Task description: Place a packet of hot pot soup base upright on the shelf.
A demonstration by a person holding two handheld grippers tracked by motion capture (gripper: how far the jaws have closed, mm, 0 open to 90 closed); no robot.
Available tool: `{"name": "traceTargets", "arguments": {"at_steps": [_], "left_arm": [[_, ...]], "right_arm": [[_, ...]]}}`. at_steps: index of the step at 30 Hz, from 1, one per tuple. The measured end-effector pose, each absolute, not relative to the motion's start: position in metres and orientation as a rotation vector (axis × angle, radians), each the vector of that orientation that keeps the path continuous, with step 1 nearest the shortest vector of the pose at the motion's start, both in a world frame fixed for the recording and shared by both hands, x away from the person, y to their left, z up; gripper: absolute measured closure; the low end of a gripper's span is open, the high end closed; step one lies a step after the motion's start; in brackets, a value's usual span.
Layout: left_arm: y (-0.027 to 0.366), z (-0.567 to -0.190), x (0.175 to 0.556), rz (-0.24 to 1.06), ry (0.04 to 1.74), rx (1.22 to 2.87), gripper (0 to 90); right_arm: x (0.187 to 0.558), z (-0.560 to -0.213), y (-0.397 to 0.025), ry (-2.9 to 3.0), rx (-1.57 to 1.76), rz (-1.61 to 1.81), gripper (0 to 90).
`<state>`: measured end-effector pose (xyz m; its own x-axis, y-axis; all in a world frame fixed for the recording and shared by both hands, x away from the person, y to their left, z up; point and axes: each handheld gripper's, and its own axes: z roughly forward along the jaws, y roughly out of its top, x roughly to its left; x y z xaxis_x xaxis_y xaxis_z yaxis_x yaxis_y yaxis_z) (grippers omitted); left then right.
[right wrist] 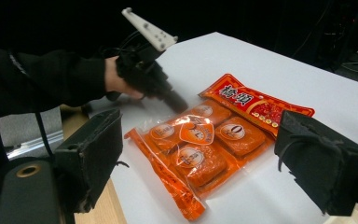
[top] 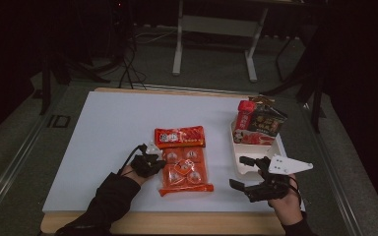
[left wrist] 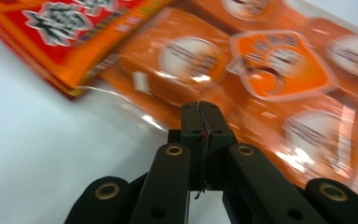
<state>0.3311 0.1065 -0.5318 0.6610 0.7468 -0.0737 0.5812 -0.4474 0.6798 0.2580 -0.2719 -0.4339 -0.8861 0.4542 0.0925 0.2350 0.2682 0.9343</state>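
Left hand-held gripper (top: pixel 153 158): jaws pressed together, tips meeting at the near left edge of the orange snack bag (top: pixel 186 170). In the left gripper view the closed tips (left wrist: pixel 201 112) sit right at the clear plastic margin of the bag; cannot tell whether a fold of film is caught between them. The right gripper view shows the same hand-held gripper (right wrist: pixel 177 103) angled down, its tip at the bag's edge, with the grey three-cornered plate (right wrist: pixel 149 29) on top and a dark sleeve (right wrist: pixel 37 79) behind it.

Right hand-held gripper (top: pixel 241 172): jaws spread wide, holding nothing, hovering to the right of the bag and just in front of the white tray (top: pixel 241 164). In its own view the two padded jaws stand far apart at the frame's sides, with the bag between them farther off.

Orange snack bag: lies flat on the white surface (top: pixel 108 132), near the front edge and roughly centred between the two hands. It is a clear-fronted pack of individually wrapped orange pieces with a red printed header (top: pixel 179 136) at its far end. The header shows in the right gripper view too (right wrist: pixel 256 105).

White tray: sits at the right side of the surface, well apart from the bag. Several packets stand in its far end, a red one (top: pixel 246 115) and a dark one (top: pixel 267 120) among them.
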Motion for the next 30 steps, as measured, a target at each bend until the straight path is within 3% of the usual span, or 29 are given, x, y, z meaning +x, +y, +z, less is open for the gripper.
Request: {"name": "traceTargets", "arguments": {"at_steps": [9, 30], "left_arm": [[0.106, -0.532, 0.356, 0.319, 1.052, 2.190, 89.8], [0.066, -0.530, 0.354, 0.281, 0.940, 2.235, 89.9]], "right_arm": [[0.259, -0.435, -0.273, 2.344, 0.646, 1.666, 15.0], [0.258, -0.436, -0.272, 2.337, 0.642, 1.667, 15.4]]}}
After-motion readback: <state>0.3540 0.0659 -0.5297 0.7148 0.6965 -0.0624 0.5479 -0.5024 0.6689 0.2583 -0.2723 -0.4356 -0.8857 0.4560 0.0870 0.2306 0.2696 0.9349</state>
